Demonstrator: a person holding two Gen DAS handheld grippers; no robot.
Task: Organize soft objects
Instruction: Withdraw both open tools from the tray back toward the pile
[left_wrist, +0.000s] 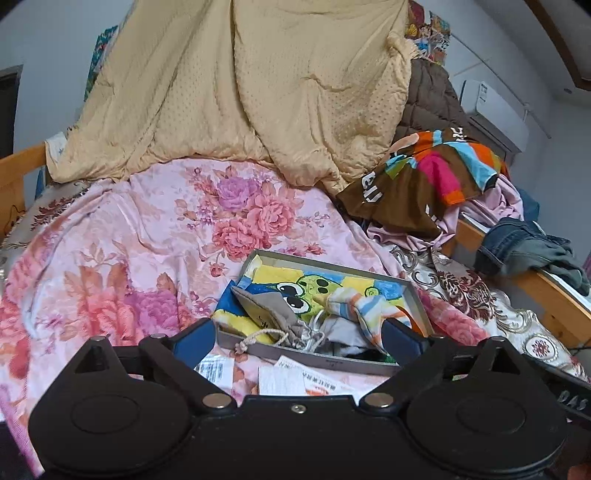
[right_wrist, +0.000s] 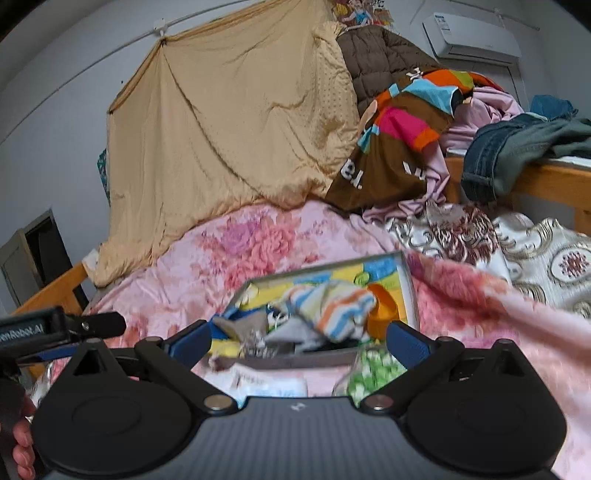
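Note:
A grey shallow box (left_wrist: 317, 359) lies on the pink floral quilt (left_wrist: 122, 240). It holds a yellow-blue frog towel (left_wrist: 303, 284), a grey drawstring pouch (left_wrist: 269, 310) and a striped cloth (left_wrist: 365, 306). My left gripper (left_wrist: 299, 341) is open just in front of the box's near edge, empty. In the right wrist view the box (right_wrist: 410, 295) and striped cloth (right_wrist: 332, 306) sit just ahead of my right gripper (right_wrist: 299, 341), which is open and empty. A green-white bag (right_wrist: 369, 369) lies between its fingers.
A tan quilt (left_wrist: 240, 81) hangs at the back. A colourful brown striped garment (left_wrist: 417, 177), lilac cloth and jeans (left_wrist: 517, 243) pile at the right by a wooden rail (left_wrist: 546, 291). Paper slips (left_wrist: 295, 376) lie near the box. The left gripper shows at the left of the right wrist view (right_wrist: 55, 328).

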